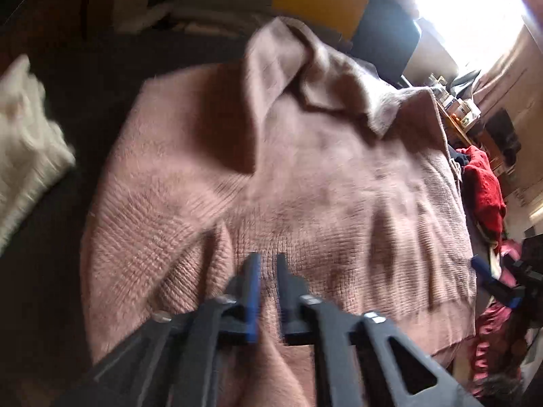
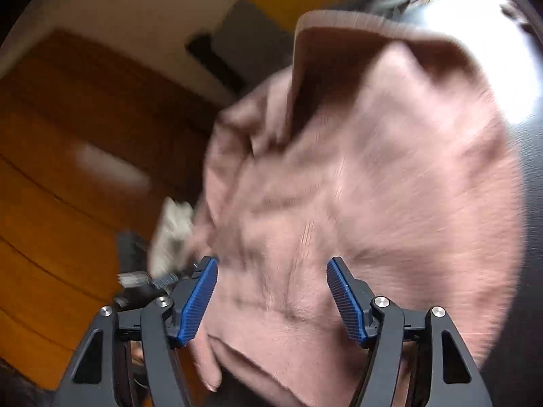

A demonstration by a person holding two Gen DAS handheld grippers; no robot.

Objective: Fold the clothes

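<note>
A pink knitted sweater [image 1: 305,176] lies spread on a dark surface [image 1: 44,271], with its upper part folded over into a raised flap. My left gripper [image 1: 266,264] sits at the sweater's near edge, its jaws almost together on a pinch of the knit. In the right wrist view the same sweater [image 2: 373,186] fills the frame, blurred by motion. There my right gripper [image 2: 273,291] stands open over the fabric, its blue pads [image 2: 200,298] wide apart and nothing held. It also shows in the left wrist view as the right gripper [image 1: 495,281] at the sweater's right edge.
A white knitted garment [image 1: 27,135] lies on the dark surface at the left and appears as a white garment [image 2: 173,230] in the right wrist view. A red garment [image 1: 482,183] is piled at the right. Wooden floor [image 2: 51,203] lies beyond the edge.
</note>
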